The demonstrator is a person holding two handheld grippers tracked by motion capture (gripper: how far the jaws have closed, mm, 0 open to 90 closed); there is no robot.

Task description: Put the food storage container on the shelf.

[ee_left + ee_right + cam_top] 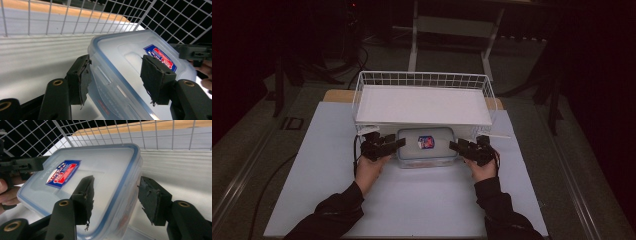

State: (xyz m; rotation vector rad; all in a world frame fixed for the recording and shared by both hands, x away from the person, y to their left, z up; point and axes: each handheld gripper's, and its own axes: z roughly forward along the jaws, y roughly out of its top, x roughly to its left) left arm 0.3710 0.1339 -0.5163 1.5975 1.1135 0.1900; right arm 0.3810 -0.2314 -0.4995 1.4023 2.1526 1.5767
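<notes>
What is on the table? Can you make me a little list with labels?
box: clear plastic box with a blue-rimmed lid and a red and blue sticker, lying flat
basket: white wire basket behind the box, holding a white board
left gripper: at the box's left end, jaws open astride its edge
right gripper: at the box's right end, jaws open astride its edge
table: white sheet under everything

Blk tools (401, 143), brass screws, dark sleeves (337, 210).
</notes>
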